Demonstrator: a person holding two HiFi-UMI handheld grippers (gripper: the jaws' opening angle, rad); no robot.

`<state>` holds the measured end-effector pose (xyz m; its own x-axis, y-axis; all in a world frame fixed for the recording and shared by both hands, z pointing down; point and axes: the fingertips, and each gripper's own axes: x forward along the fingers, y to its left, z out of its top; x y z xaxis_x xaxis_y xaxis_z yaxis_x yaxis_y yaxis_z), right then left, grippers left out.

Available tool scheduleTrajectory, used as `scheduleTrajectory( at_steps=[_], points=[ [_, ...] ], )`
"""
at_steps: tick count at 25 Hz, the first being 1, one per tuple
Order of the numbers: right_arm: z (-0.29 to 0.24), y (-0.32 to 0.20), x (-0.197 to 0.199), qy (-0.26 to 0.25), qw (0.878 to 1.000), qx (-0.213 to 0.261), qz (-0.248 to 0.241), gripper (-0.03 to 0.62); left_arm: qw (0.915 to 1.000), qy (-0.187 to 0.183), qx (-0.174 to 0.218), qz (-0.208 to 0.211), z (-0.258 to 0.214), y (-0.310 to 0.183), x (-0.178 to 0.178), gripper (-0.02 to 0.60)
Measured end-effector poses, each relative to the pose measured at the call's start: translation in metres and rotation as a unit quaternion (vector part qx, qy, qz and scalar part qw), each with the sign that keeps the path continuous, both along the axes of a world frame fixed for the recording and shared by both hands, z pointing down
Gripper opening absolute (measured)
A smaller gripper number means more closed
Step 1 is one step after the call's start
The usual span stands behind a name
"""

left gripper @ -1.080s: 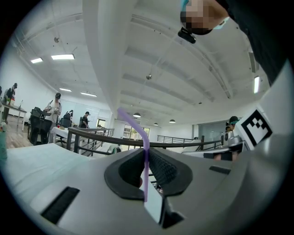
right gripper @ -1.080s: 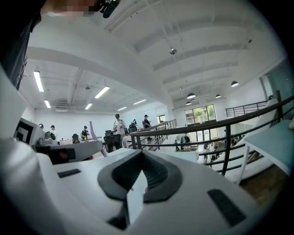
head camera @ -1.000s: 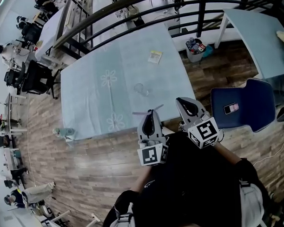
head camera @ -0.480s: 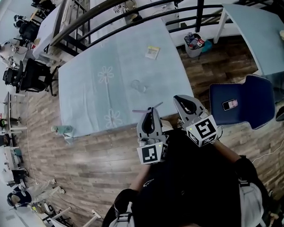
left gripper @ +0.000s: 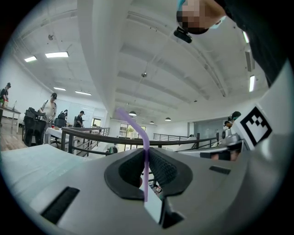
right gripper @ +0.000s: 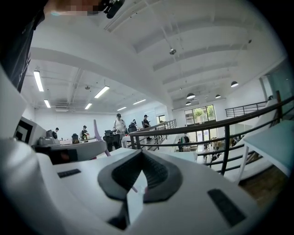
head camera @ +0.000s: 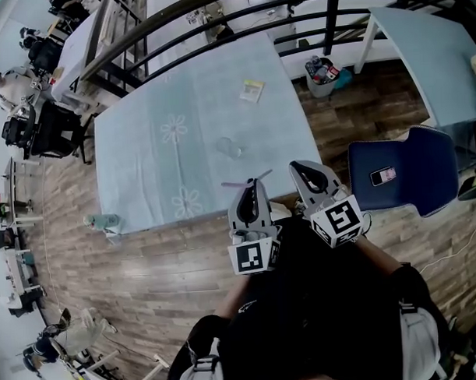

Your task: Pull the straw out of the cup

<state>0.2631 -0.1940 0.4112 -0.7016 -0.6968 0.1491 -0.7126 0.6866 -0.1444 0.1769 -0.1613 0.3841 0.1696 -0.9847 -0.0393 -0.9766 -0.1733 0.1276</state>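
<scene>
1. Straw, purple and bent near its top, is pinched between the pads of the left claw. The claw is closed down narrow on it, since so thin a stem needs only a small gap to be held fast.
2. Grip falls on the straight stretch below the bend. In the head view the straw therefore lies crosswise at the claw tip, with an end sticking out on each side.
3. Cup, clear and hard to make out, rests on the pale blue worktop, well apart from the straw. Nothing joins the two, so the pull itself looks done.
4. Left claw points level at the near edge of the worktop, close in front of the person. This is probably a carrying pose that keeps the straw clear of the cup.
5. Right claw has its jaws together with nothing between them. It sits just beside the left one and appears to be parked out of the way.
6. Risk is small: the straw is light and could swing or slip if the pinch eases before it is set down.
</scene>
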Motion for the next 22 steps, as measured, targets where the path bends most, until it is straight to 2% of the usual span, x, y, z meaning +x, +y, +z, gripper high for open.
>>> scheduleTrajectory(
  at_steps=[4,12,22],
  points=[
    [0.0,-0.004,0.003,0.001,1.0,-0.004,0.007,0.008,0.9999,-0.005,-0.006,0.01,0.001,0.002,0.005,0.038],
    [0.007,0.006,-0.01,0.015,1.0,-0.013,-0.022,0.008,0.9998,0.008,0.001,-0.019,0.003,0.009,-0.008,0.039],
    [0.009,0.013,-0.028,0.019,0.999,-0.014,-0.048,0.008,0.9982,0.018,-0.032,-0.048,0.019,0.021,-0.027,0.038]
  ],
)
